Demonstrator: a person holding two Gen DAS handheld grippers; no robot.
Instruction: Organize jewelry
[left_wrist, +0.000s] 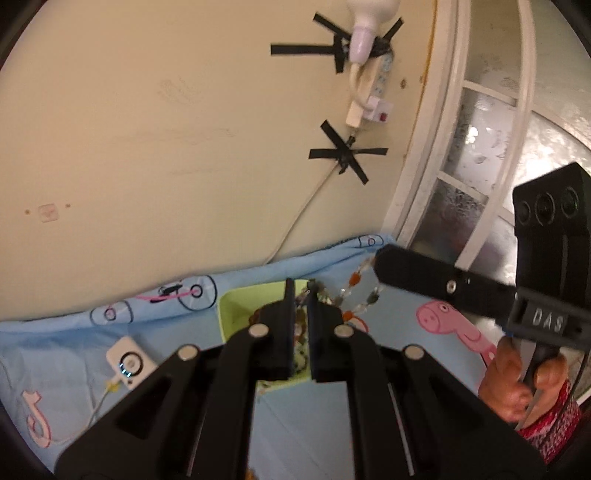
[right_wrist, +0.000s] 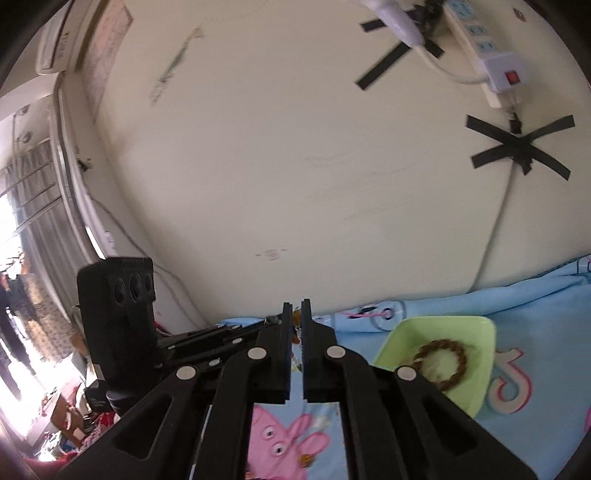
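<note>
left wrist view puts the green tray (left_wrist: 231, 308) at the centre of everything, so it serves as the landmark: it sits on the blue cartoon bedsheet (left_wrist: 66, 332) close under the wall, and the left gripper (left_wrist: 301, 291) hangs directly above it with its jaws drawn together on one end of a beaded necklace (left_wrist: 352, 291). from there the strand runs away to the right of the tray and up to the right gripper (left_wrist: 378, 264), whose jaws are likewise pinched on the other end, so the necklace is stretched in the air between the two tools, its long axis lying roughly level and crosswise, sagging a little in the middle. in the right wrist view the tray (right_wrist: 480, 332) lies down and to the right of the closed right gripper (right_wrist: 296, 304), well apart from it, and a brown braided bracelet (right_wrist: 441, 363) already rests inside. a few beads show just behind those fingertips, though blur hides how firmly they are caught. judging by this, the left hand is the nearer one to the tray, so lowering the strand would likely call for the right end to swing across toward the tray before either grip lets go; otherwise part of it may drape over the rim onto the sheet.
</note>
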